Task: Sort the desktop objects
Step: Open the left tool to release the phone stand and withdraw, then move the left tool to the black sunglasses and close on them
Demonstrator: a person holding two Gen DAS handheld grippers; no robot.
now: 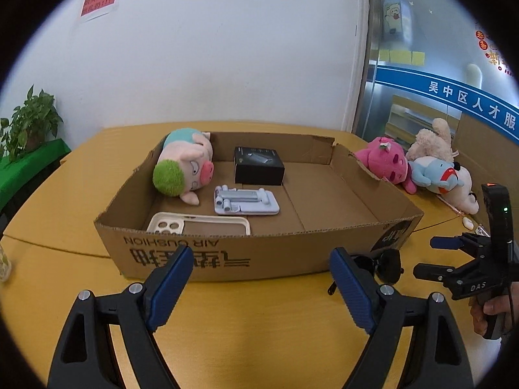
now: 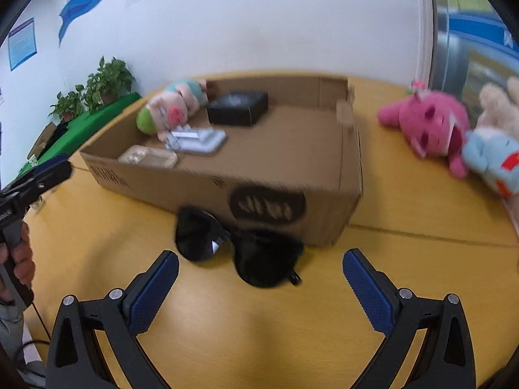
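With 2 jaws spread wide and empty, the right gripper (image 2: 259,295) should straddle the black plastic sunglasses (image 2: 240,249) just ahead, squeezing the bridge gently.

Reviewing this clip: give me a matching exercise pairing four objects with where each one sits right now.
Things:
1. sunglasses
2. pig plush
3. pink plush
4. phone case

Places:
A. inside the cardboard box, against its near wall
B. on the table, right of the box
C. on the table, in front of the box
D. inside the box, far left corner

Pairs: 1-C, 2-D, 3-B, 4-A
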